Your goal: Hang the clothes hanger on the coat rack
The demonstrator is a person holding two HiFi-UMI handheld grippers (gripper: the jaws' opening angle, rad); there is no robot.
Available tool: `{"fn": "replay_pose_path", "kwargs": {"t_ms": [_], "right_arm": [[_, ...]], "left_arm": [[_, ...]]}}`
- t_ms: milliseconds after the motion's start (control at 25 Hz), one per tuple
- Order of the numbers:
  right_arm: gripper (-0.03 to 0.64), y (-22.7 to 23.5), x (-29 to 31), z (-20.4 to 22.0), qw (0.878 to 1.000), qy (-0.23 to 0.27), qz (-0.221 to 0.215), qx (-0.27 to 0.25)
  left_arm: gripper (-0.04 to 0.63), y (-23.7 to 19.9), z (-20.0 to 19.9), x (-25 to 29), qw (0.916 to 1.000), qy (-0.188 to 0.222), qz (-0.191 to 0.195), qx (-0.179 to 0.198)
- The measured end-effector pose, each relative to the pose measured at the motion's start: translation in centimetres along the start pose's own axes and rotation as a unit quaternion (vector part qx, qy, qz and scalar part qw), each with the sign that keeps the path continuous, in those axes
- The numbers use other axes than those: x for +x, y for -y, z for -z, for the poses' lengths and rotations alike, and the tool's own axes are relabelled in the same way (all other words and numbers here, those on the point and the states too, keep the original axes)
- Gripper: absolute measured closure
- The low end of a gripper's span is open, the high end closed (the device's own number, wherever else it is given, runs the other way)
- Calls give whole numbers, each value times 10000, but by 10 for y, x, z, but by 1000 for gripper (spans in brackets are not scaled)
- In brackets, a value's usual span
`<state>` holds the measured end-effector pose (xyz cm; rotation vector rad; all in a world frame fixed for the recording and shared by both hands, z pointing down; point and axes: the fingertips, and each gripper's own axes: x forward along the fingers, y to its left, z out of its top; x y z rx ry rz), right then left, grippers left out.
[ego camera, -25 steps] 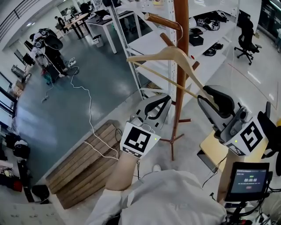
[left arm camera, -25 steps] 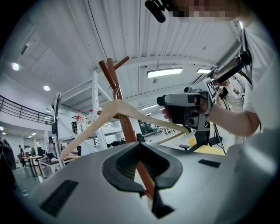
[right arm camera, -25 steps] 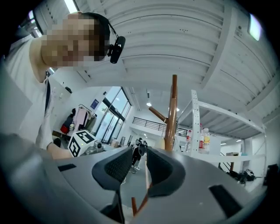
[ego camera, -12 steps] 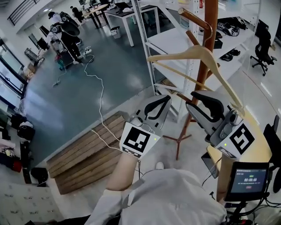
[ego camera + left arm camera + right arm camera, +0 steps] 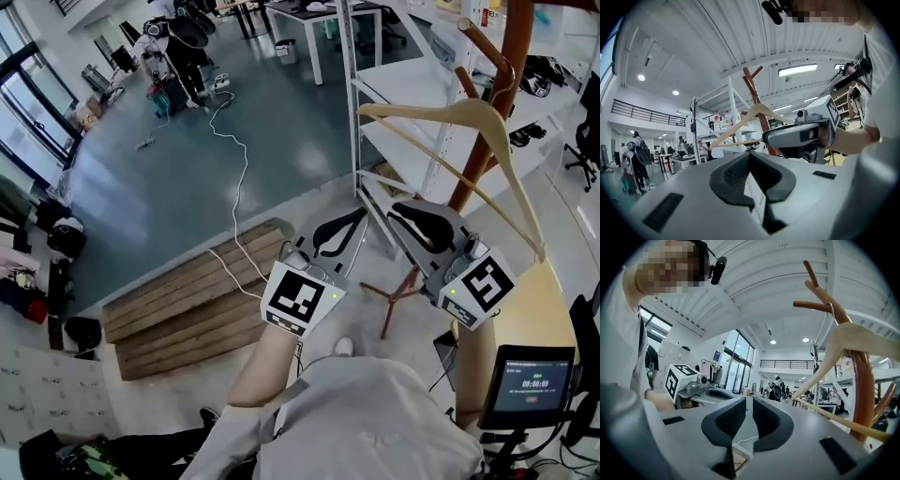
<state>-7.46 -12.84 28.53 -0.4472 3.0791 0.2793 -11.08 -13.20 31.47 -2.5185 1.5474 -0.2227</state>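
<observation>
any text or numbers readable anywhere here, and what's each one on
Nothing reads cleanly in any view.
small screen: a row of digits with colons, like a timer, too small to read for sure.
blue sign: too small to read.
bottles: labels blurred.

The clothes hanger (image 5: pixel 422 112) is pale, smooth wood; the coat rack (image 5: pixel 514 37) is glossy red-brown wood. The left hand-held gripper (image 5: pixel 339 234) and right hand-held gripper (image 5: pixel 422 220) are matt grey plastic with black ribbed pads. Lower left, the pallet (image 5: pixel 187 305) is rough, bare planking.
</observation>
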Motion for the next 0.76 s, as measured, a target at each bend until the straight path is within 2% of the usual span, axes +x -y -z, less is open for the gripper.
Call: {"fn": "replay_pose_path", "kwargs": {"t_ms": [160,280,760], "right_arm": [[558,-7,10,5,9999,-52,-82,48],[558,-10,15,4,9999,-40,-109,71],[558,-10,15,12,9999,-113,-79,104]], "left_arm": [[588,-8,6,-11,9996,-60,-194,-172],[589,-11,8,-16,9995,-121,-263,-162],[589,-10,14,-17,9993,-207,-289,-150]]}}
